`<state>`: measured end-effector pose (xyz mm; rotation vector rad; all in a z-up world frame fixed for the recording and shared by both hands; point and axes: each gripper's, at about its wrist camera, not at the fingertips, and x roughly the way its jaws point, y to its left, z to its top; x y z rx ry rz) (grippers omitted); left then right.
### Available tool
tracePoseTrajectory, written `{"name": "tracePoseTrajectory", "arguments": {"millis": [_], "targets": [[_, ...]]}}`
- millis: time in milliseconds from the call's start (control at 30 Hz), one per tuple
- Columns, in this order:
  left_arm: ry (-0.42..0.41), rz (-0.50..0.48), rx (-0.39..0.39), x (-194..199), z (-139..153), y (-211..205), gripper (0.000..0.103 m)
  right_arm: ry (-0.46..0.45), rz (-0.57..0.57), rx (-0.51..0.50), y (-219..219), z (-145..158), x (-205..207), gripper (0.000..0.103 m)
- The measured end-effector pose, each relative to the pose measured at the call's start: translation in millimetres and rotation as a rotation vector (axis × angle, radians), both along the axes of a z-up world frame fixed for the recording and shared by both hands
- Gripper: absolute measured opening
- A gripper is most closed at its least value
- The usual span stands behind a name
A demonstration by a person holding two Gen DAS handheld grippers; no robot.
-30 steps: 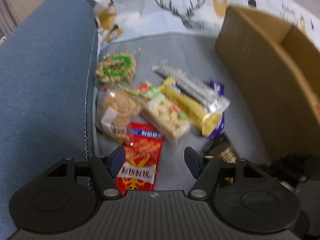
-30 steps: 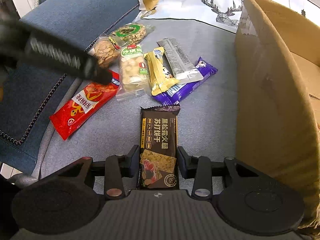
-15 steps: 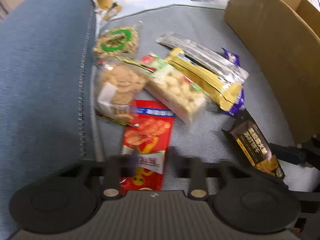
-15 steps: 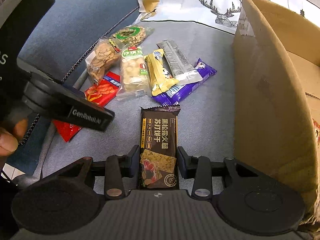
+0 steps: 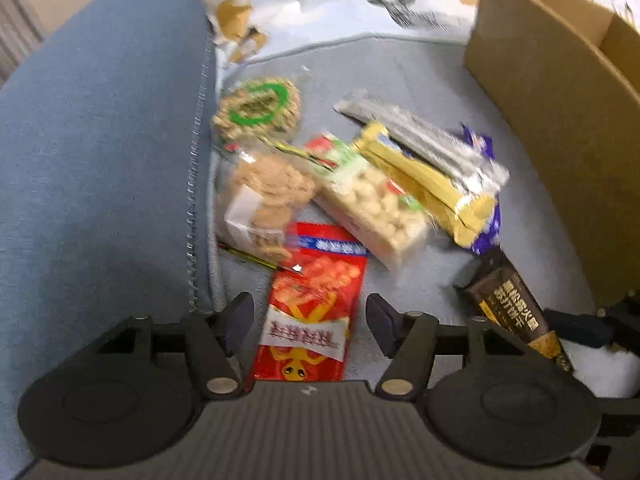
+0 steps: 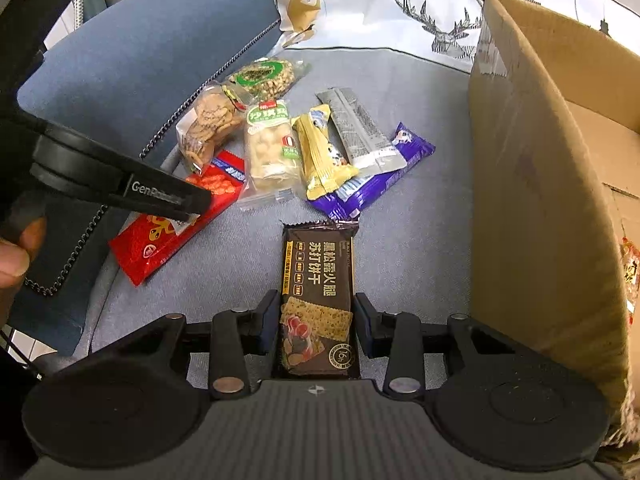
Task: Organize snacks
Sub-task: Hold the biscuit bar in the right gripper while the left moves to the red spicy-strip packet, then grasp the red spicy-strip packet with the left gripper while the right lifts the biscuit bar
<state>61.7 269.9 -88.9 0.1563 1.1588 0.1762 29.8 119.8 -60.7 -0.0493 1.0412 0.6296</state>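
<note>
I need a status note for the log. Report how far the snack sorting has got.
Early. Done: a red packet seems to lie in the cardboard box. In hand: the right gripper is shut on the dark cracker pack; the left gripper is open around the red snack bag. Left: the other packs, among them the peanut pack and purple wrapper, lie on the cushion.

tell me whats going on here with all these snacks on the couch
A person holding a gripper in each hand is sorting snack packets on a grey sofa seat beside a cardboard box. The right gripper is shut on a dark soda cracker packet. The left gripper is open, its fingers straddling a red snack packet without gripping it. The other packets lie in a loose pile.
</note>
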Motion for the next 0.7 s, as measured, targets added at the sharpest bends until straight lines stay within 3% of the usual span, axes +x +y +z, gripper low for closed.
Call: {"name": "tracePoseTrajectory", "arguments": {"millis": [67,100,133,333,533,700], "targets": [[0.057,-0.006,0.015,1.8,-10.5,-0.4,0.068,0.016,0.001,-0.008,0.9,-2.8,0.5,0.042],[0.053,0.000,0.005,1.7,-10.5,0.8,0.064,0.018,0.002,-0.011,1.2,-3.7,0.6,0.042],[0.046,0.018,-0.030,2.3,-8.4,4.7,0.052,0.018,0.004,-0.014,2.0,-4.1,0.4,0.042],[0.010,0.057,-0.129,-1.5,1.6,16.8,0.043,0.020,0.009,-0.014,1.9,-4.3,-0.7,0.041],[-0.012,0.061,-0.208,-6.0,12.6,7.9,0.042,-0.010,-0.008,0.016,-1.4,2.3,-2.4,0.040],[0.053,0.005,-0.162,-2.6,1.5,-5.6,0.048,0.008,0.000,-0.007,2.0,-2.0,-1.0,0.040]]}}
